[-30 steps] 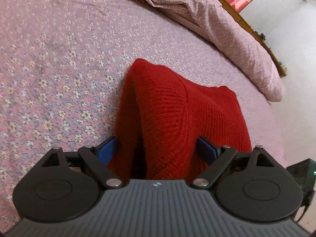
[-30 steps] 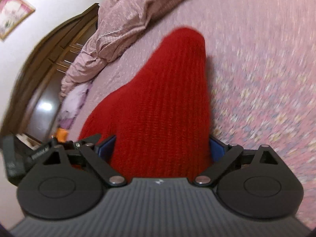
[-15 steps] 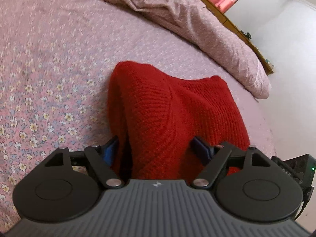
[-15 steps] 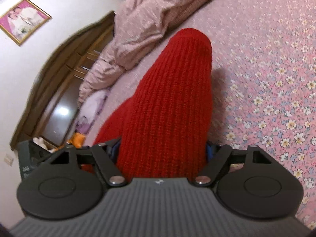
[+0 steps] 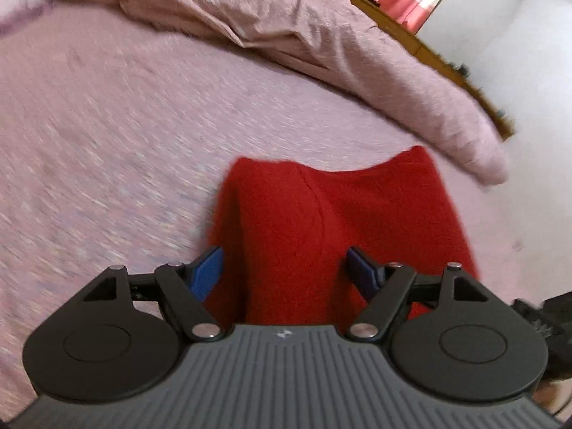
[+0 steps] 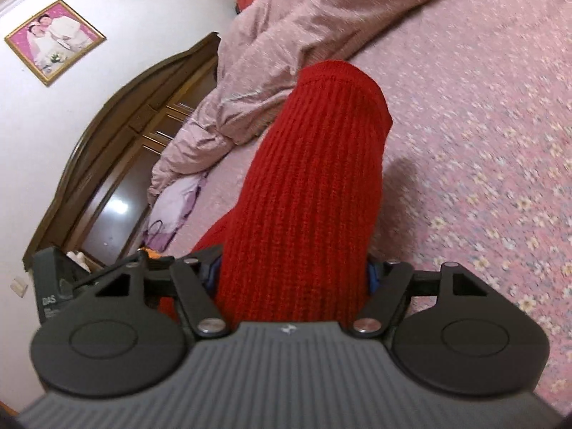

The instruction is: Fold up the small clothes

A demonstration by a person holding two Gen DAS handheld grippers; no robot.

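Bunching between both hand-held grippers' (image 5: 284, 268) (image 6: 291, 273) just-closed jaws, red knit (image 5: 321, 221) hides their fingertips

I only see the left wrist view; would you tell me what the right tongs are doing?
Observer: The right tongs have just been closing and now clamp a ribbed red sleeve between them.
Operator: Thank you. What is in the background on that side?
Observer: A framed picture hangs on the wall, left of the sleeve.
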